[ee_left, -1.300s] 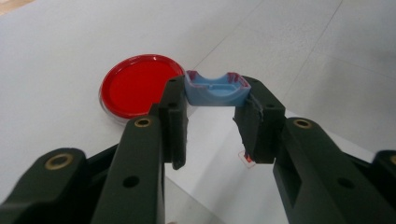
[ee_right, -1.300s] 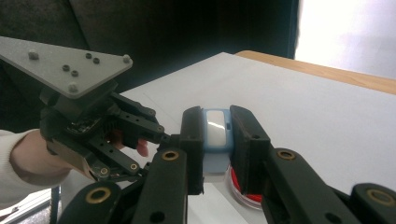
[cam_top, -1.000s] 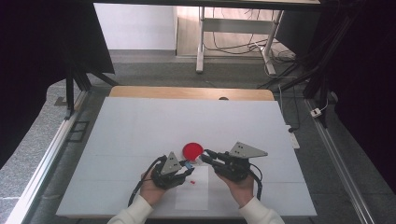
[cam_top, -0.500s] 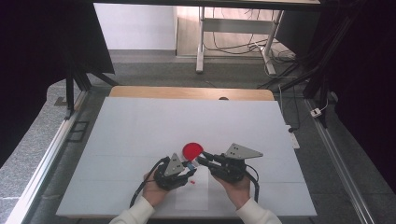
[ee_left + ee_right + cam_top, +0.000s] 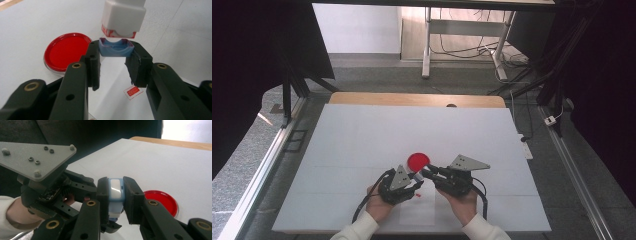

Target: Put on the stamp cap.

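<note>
The left gripper [image 5: 113,58] pinches the blue cap [image 5: 115,47]; the right gripper [image 5: 116,195] clamps the white stamp body [image 5: 115,188]. Both have shifted slightly toward the person, beside the red ink pad [image 5: 418,161]. The cap stands just apart: stamp likely uncapped.

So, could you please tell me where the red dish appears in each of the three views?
High view: red dish lies at the centre, just beyond both grippers.
Left gripper view: left of centre, beside the jaws.
Right gripper view: lower right, behind the right-hand jaw.
Shared landmark: white table.
</note>
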`<control>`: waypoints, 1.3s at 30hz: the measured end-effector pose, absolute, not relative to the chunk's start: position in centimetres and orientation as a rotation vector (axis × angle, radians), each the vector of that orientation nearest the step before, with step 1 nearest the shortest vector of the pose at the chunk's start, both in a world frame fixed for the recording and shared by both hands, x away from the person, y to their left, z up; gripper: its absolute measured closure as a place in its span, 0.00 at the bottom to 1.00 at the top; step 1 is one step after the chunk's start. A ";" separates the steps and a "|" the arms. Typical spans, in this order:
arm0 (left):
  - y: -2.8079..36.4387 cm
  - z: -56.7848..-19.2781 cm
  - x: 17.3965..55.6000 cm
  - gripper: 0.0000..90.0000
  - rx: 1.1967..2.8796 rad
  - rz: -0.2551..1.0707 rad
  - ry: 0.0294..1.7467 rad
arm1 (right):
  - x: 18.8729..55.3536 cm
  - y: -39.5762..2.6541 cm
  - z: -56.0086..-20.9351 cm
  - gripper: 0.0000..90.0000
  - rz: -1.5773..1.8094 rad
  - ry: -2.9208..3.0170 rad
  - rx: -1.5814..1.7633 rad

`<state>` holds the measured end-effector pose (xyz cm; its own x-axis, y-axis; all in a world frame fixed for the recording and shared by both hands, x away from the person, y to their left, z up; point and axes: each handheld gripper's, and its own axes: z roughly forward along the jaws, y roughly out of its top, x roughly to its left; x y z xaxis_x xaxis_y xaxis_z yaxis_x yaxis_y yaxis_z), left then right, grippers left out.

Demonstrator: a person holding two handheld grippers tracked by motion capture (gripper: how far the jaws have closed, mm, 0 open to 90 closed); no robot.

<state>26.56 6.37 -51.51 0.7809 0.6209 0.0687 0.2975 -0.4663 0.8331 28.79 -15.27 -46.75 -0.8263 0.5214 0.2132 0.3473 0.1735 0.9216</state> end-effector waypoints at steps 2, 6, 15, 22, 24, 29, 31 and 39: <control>6.4 -51.5 26.6 0.71 2.077 0.462 0.683 | 28.8 -15.2 -46.8 0.83 1.728 2.286 0.868; 6.4 -51.5 26.5 0.71 2.072 0.471 0.688 | 28.7 -15.2 -46.9 0.83 1.733 2.277 0.895; 6.2 -51.5 26.4 0.71 2.070 0.485 0.682 | 28.6 -15.2 -47.0 0.83 1.742 2.255 0.940; 6.1 -51.5 26.3 0.71 2.067 0.494 0.683 | 28.7 -15.2 -47.2 0.83 1.749 2.258 0.974; 6.1 -51.5 26.3 0.71 2.065 0.499 0.686 | 28.7 -15.2 -47.2 0.83 1.746 2.257 0.979; 6.1 -51.5 26.2 0.71 2.065 0.508 0.682 | 28.6 -15.1 -47.2 0.83 1.745 2.257 0.996; 6.1 -51.5 26.2 0.71 2.065 0.509 0.681 | 28.6 -15.1 -47.2 0.83 1.743 2.258 0.997; 6.0 -51.5 26.2 0.71 2.070 0.517 0.679 | 28.7 -15.0 -47.3 0.83 1.744 2.267 1.002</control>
